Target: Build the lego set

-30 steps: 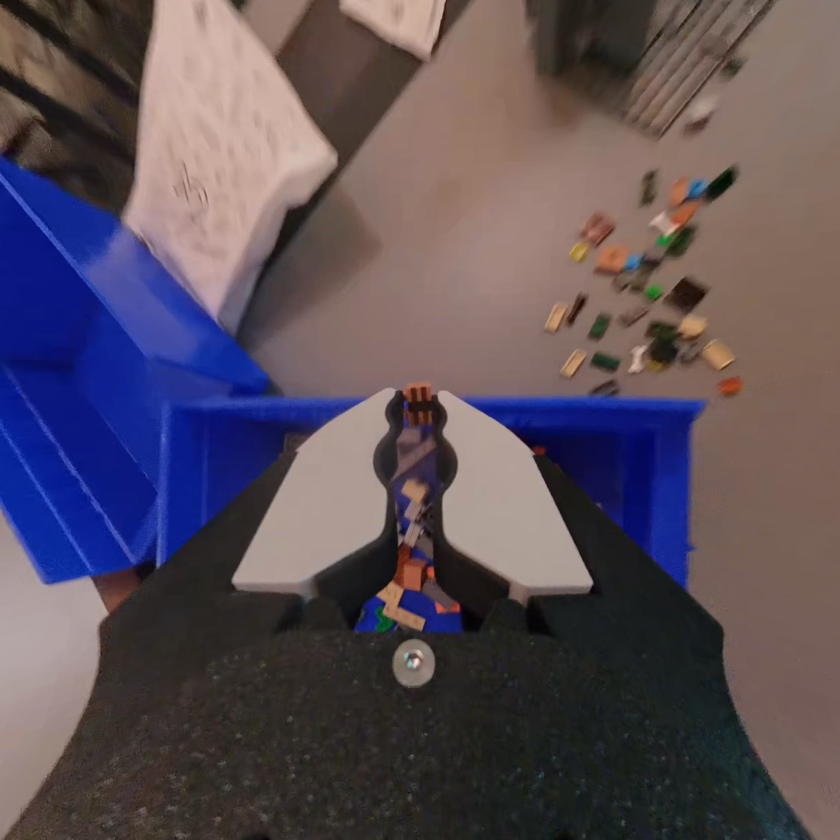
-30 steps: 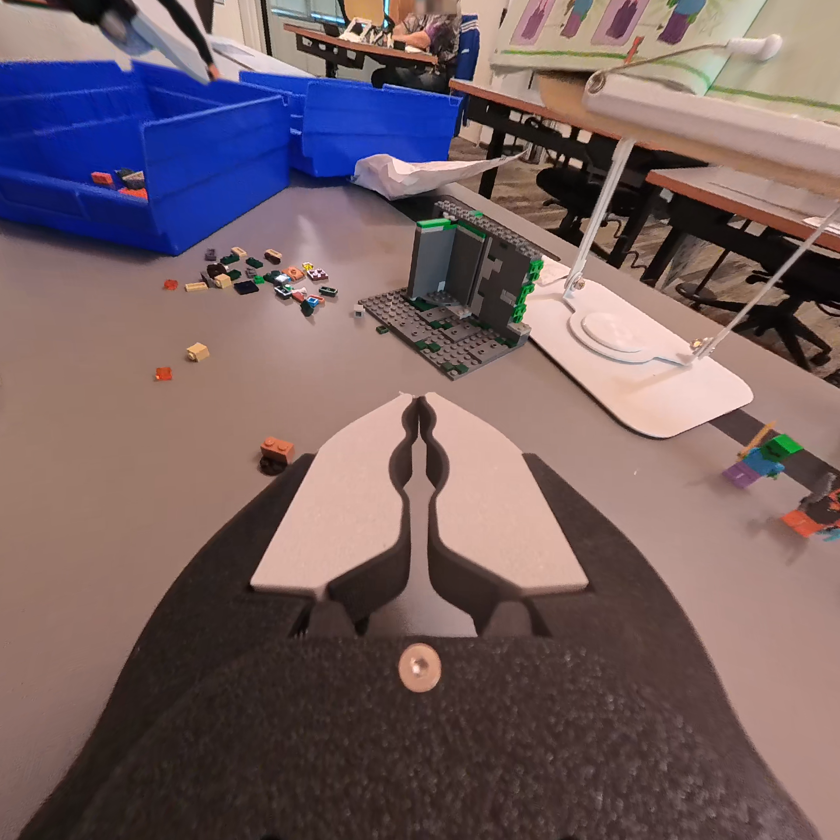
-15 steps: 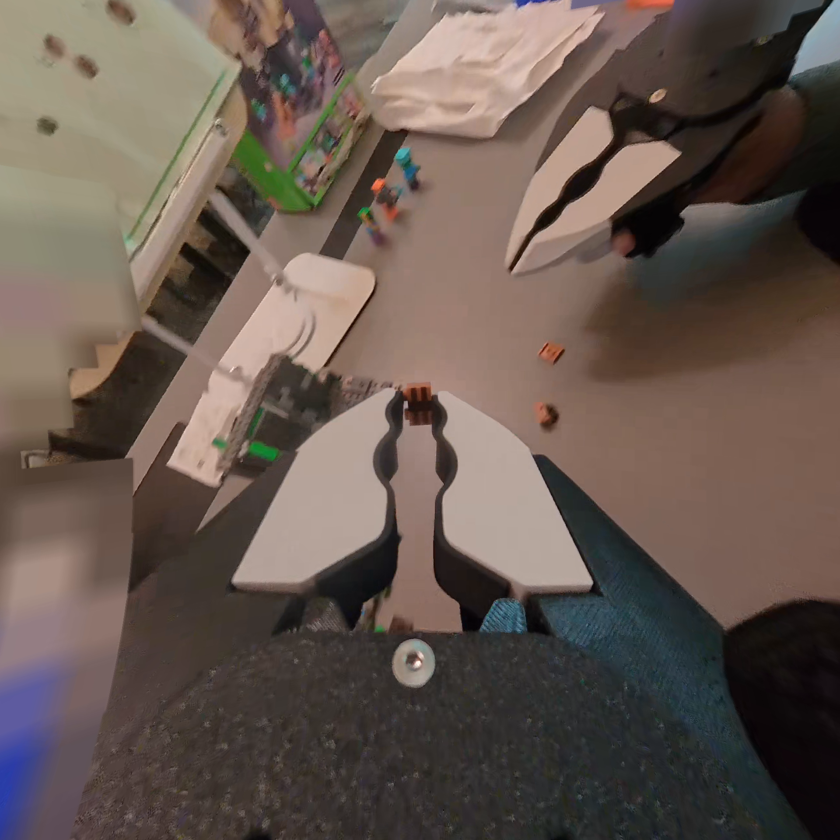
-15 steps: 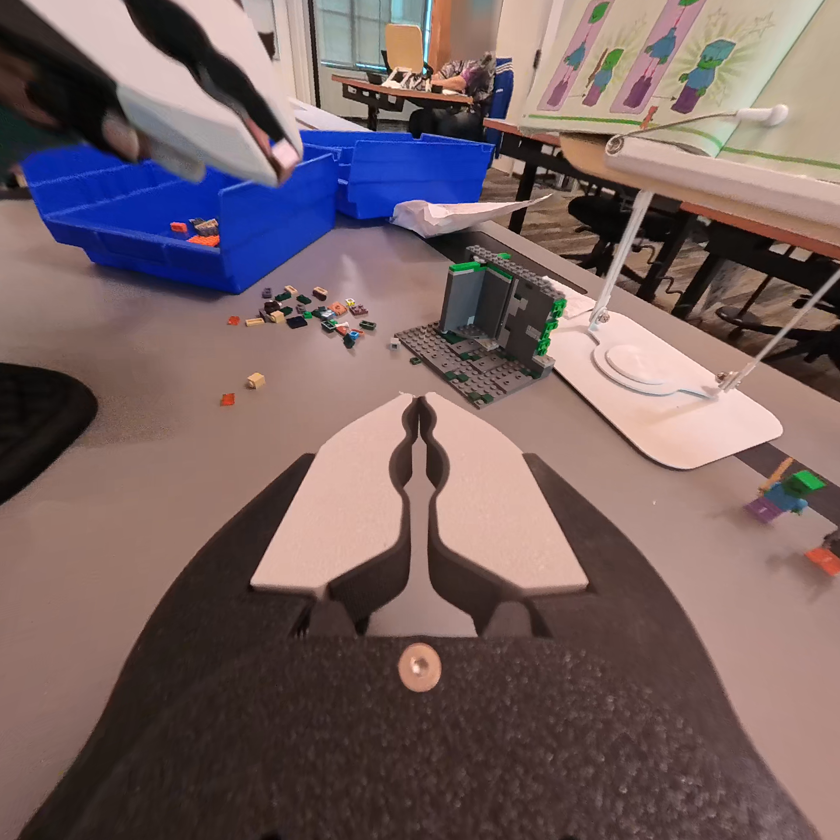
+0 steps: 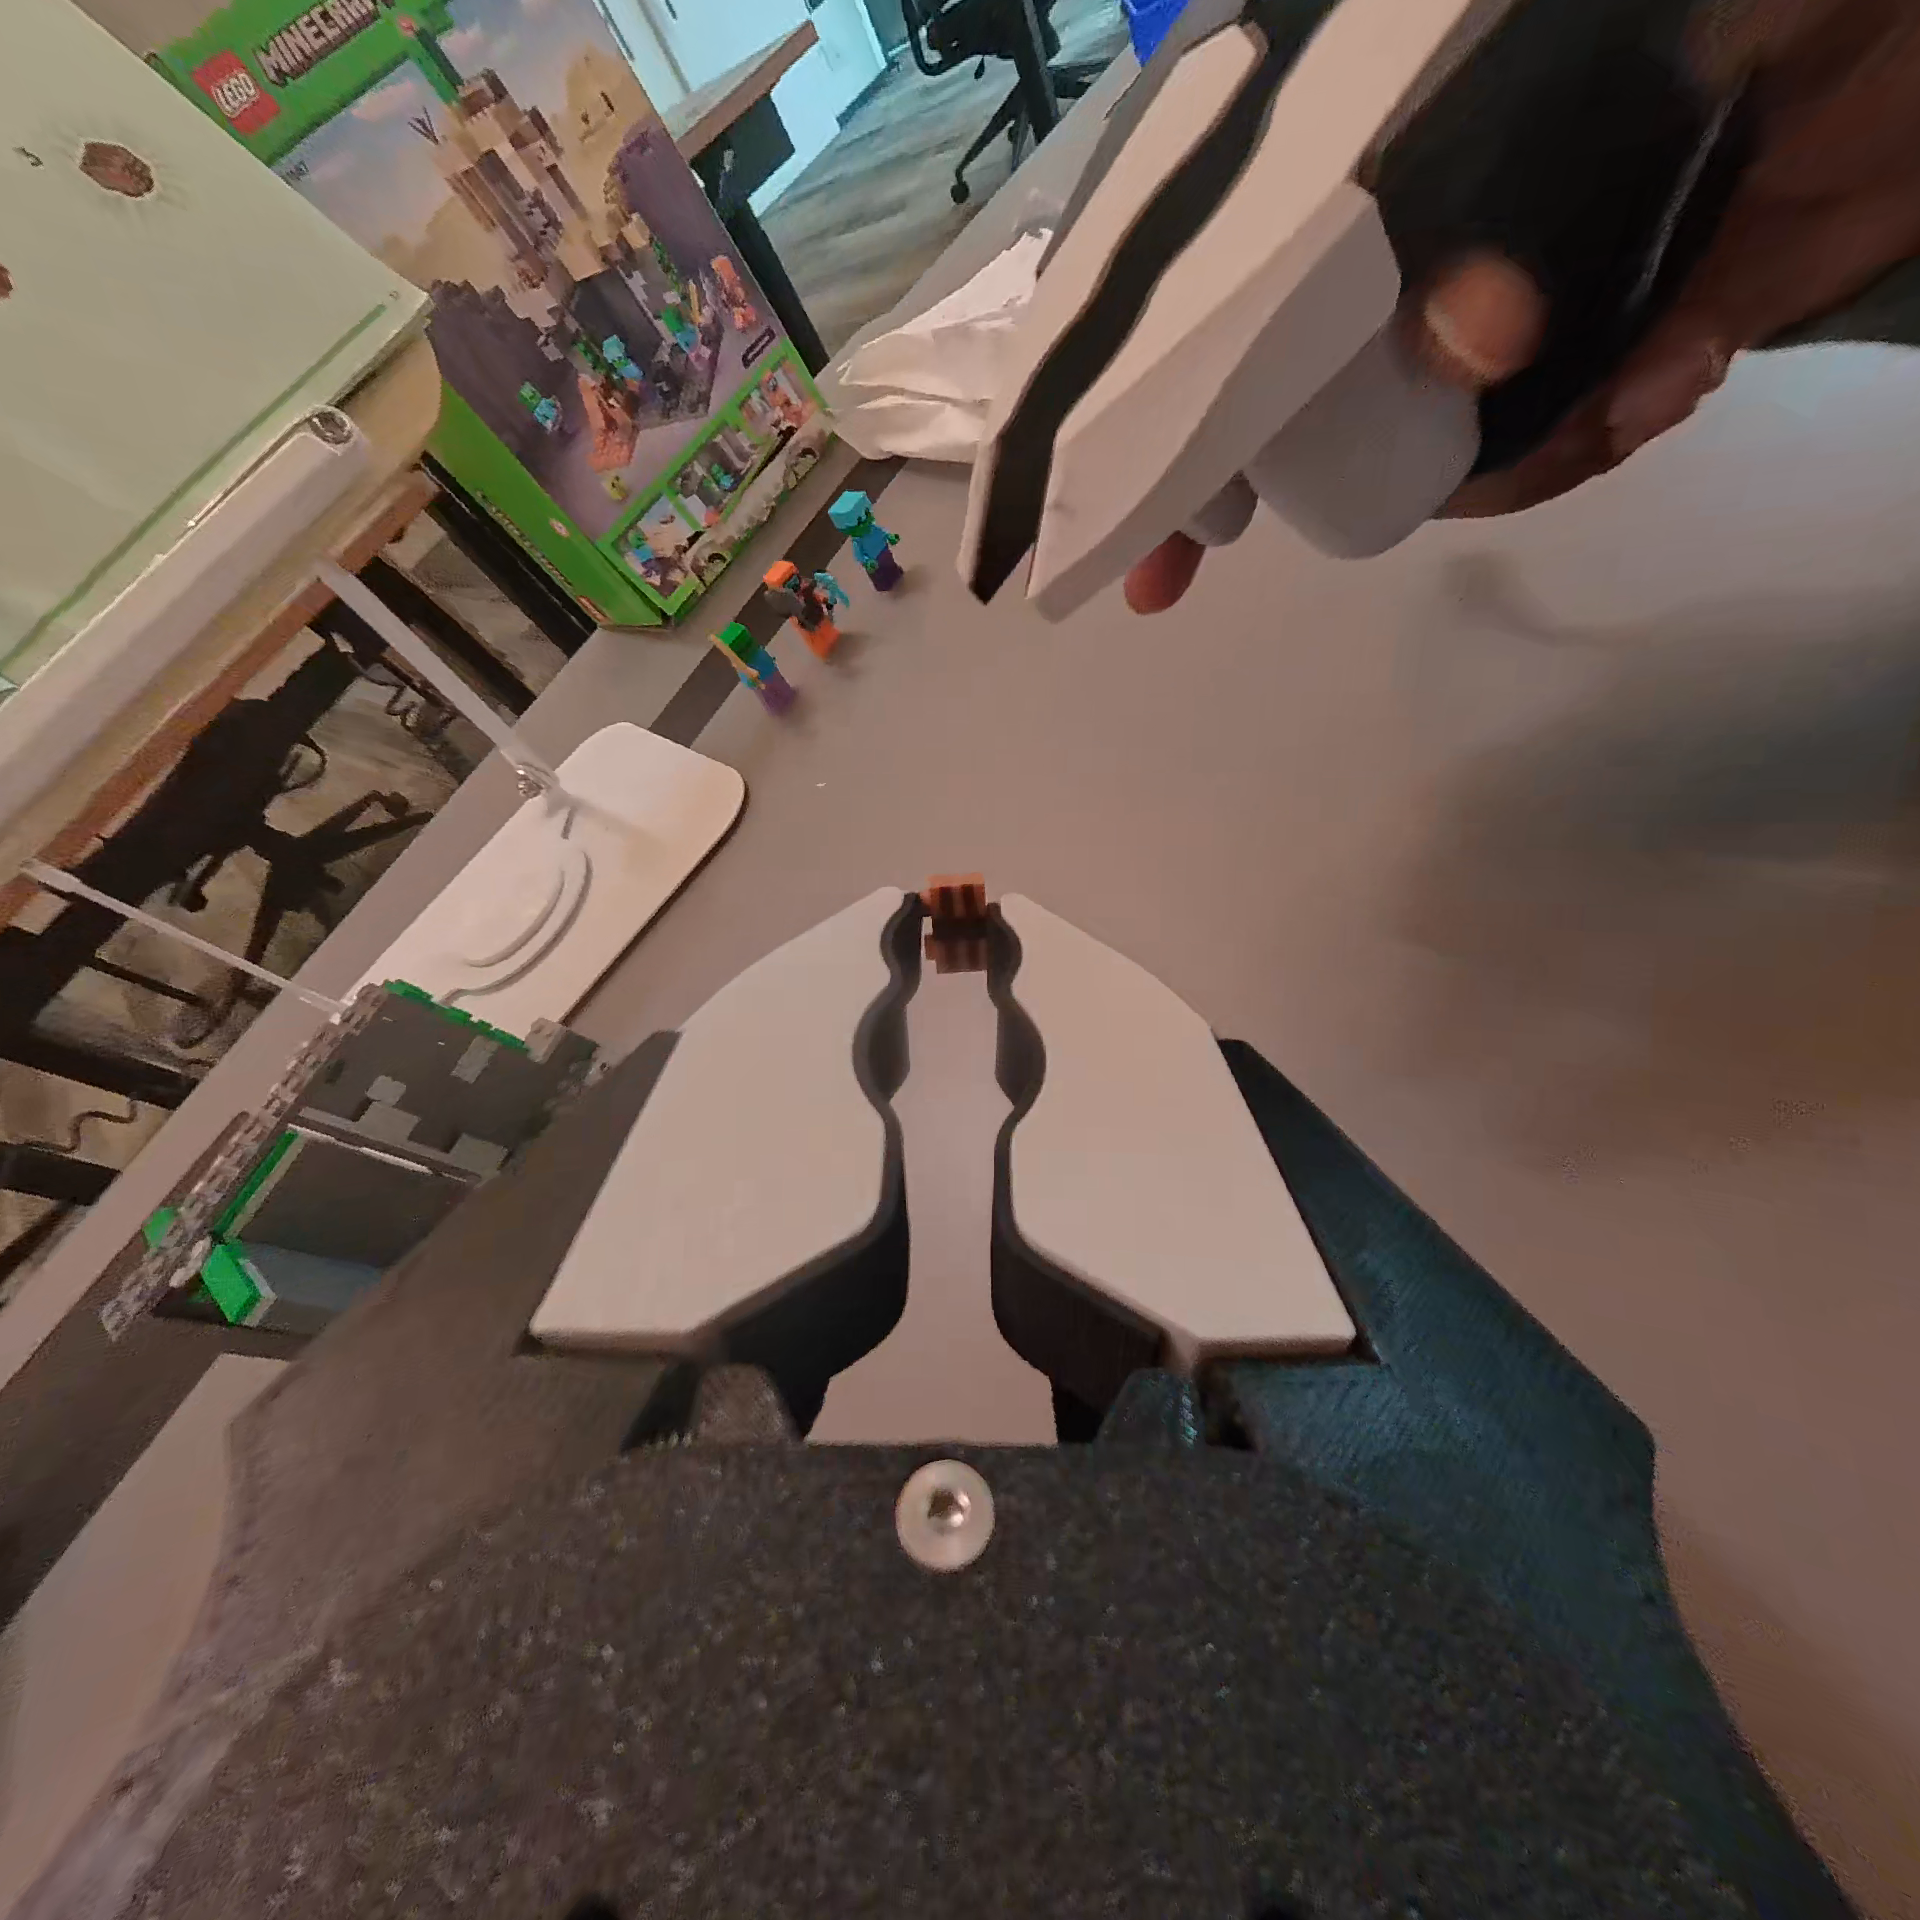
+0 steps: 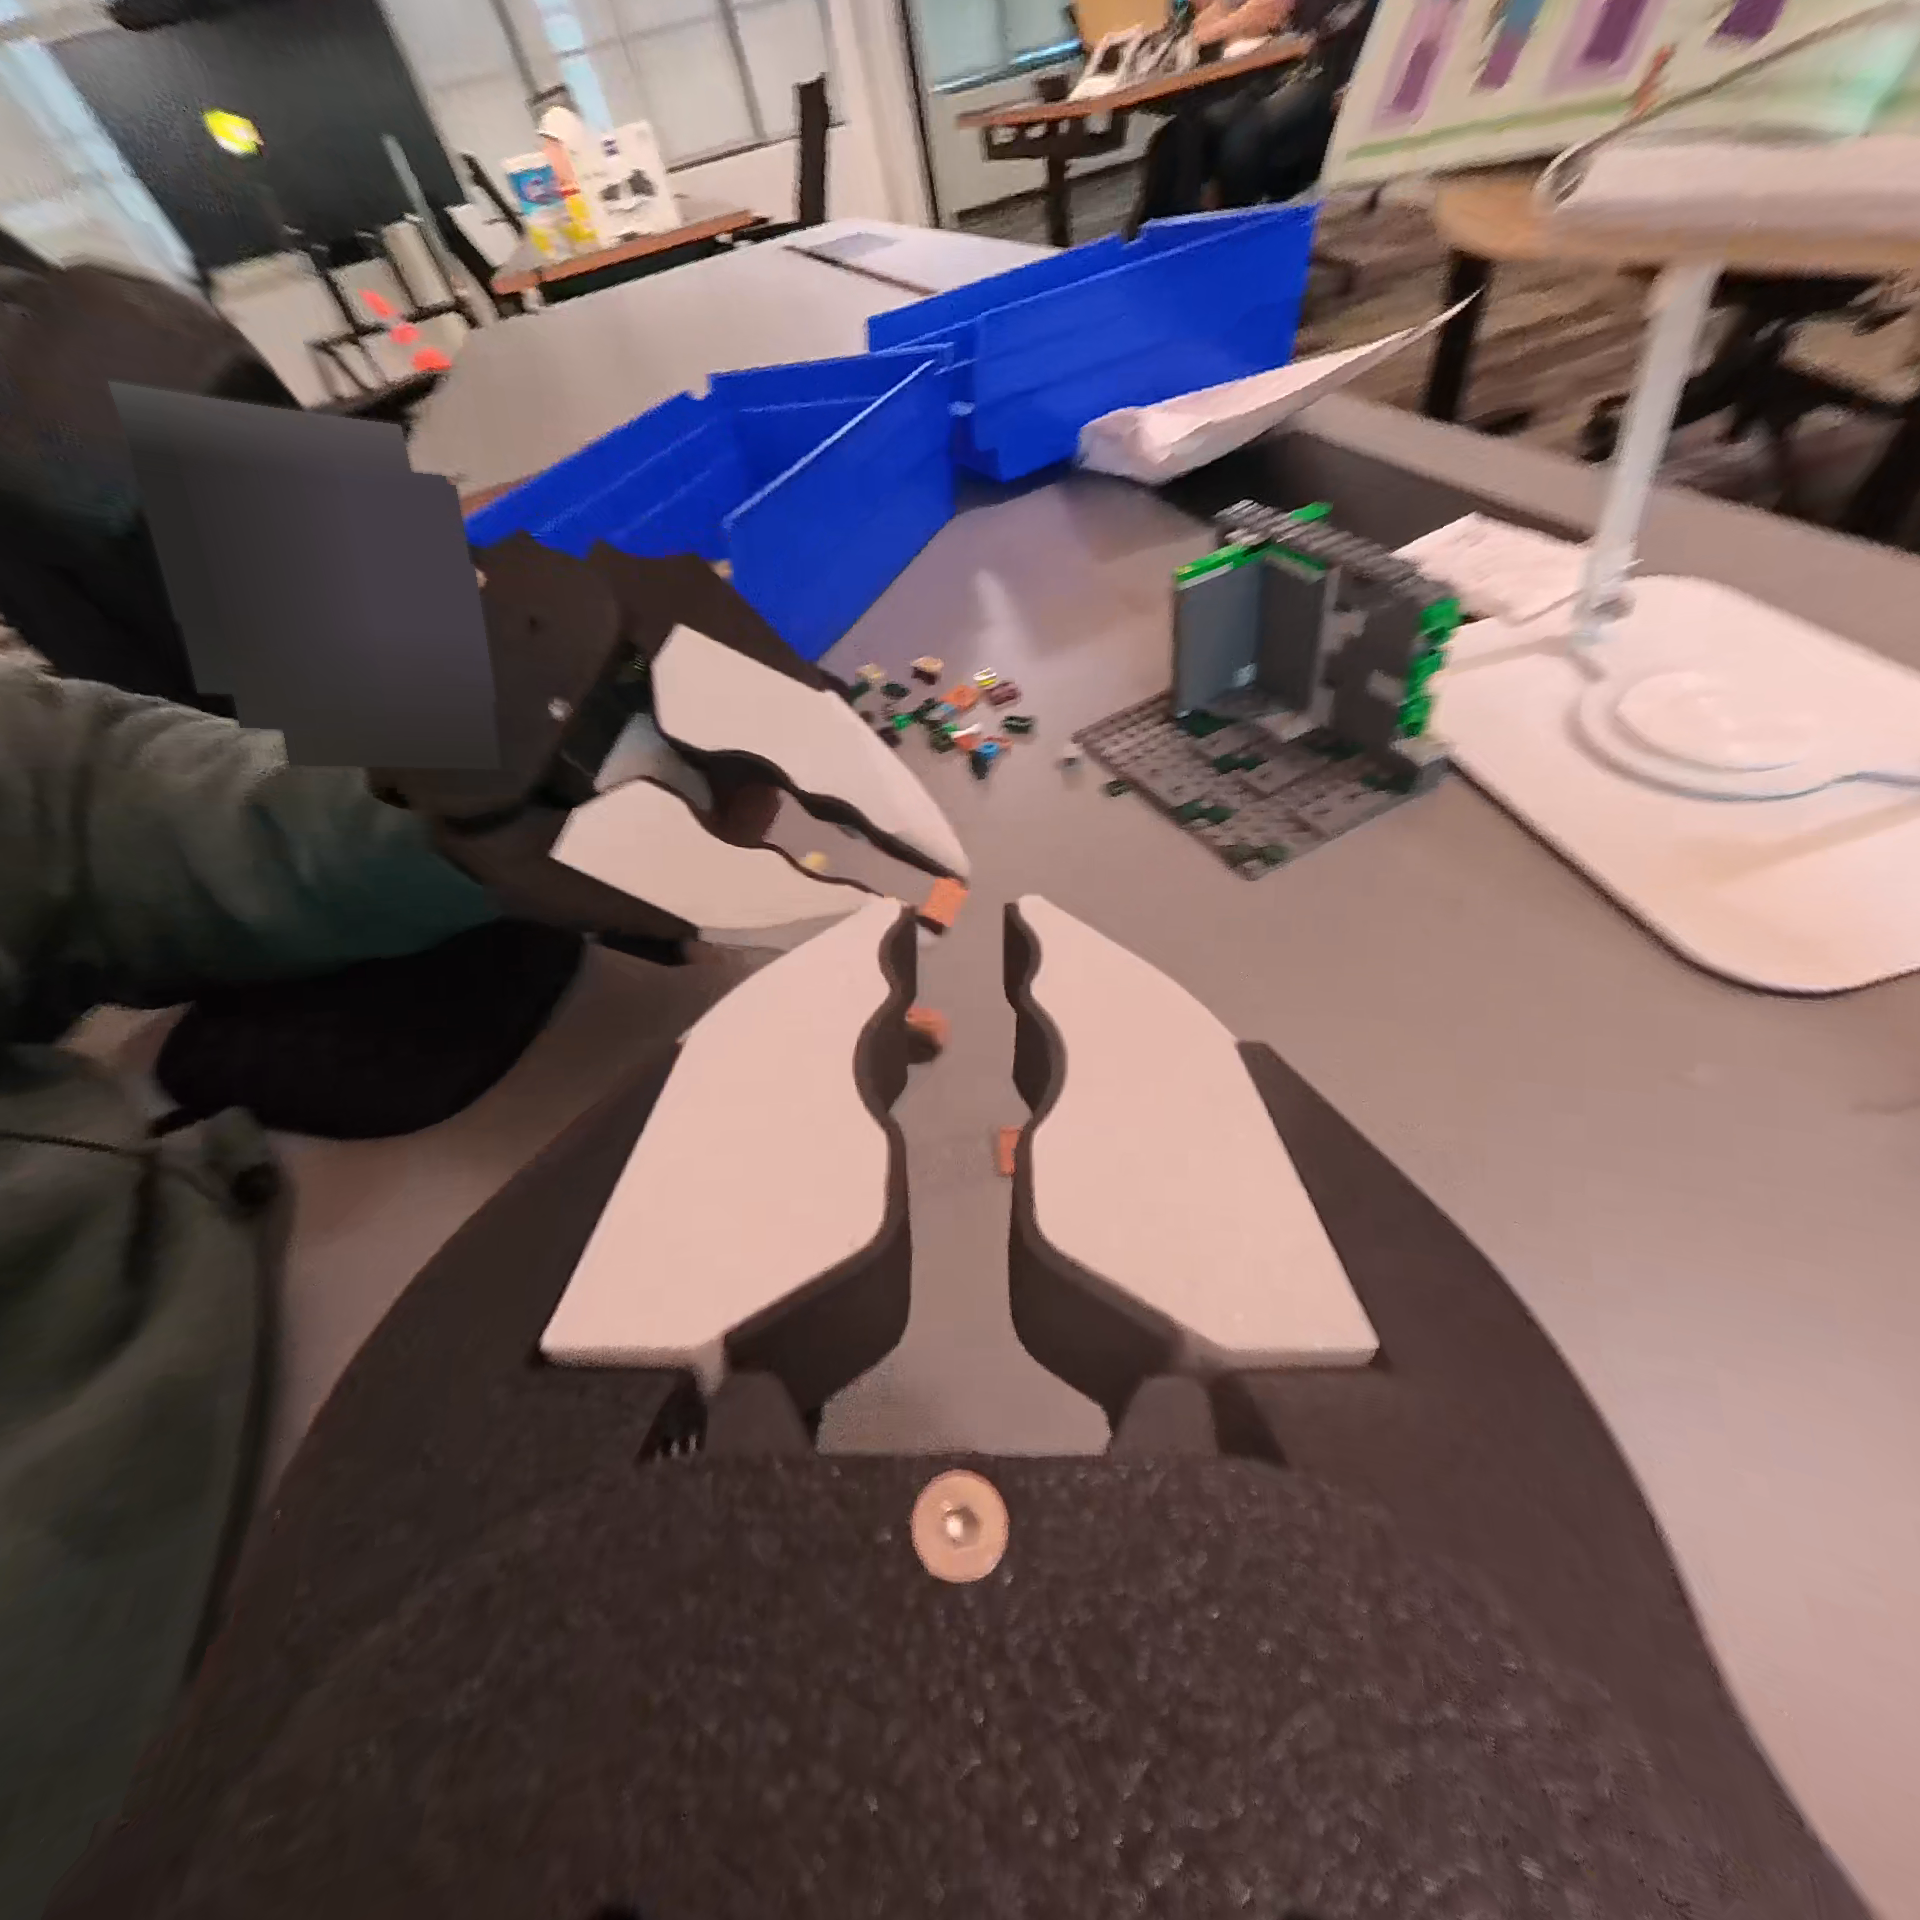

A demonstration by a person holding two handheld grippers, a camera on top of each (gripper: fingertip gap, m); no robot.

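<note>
Left gripper point(image 5: 958, 914) pinches a small orange-brown lego piece point(image 5: 956, 932) at its fingertips above the grey table point(image 5: 1351, 1039); right gripper point(image 6: 958, 914) is parted narrowly, empty, right beside that piece. For the likely handover, square the right fingers on the piece's free end and close fully before the left lets go. Partly built grey-green wall model point(image 6: 1309, 644) stands farther back.

Flat grey table point(image 6: 1351, 1039), matte top. On it: partly built grey-and-green brick wall on a studded grey baseplate point(image 6: 1299, 675); scatter of small mixed-colour loose bricks point(image 6: 945, 707); blue plastic bins point(image 6: 831, 499); white lamp base point(image 6: 1683, 769); crumpled white paper point(image 6: 1226, 416); three small blocky figures point(image 5: 810, 613); green printed set box point(image 5: 582, 312).
</note>
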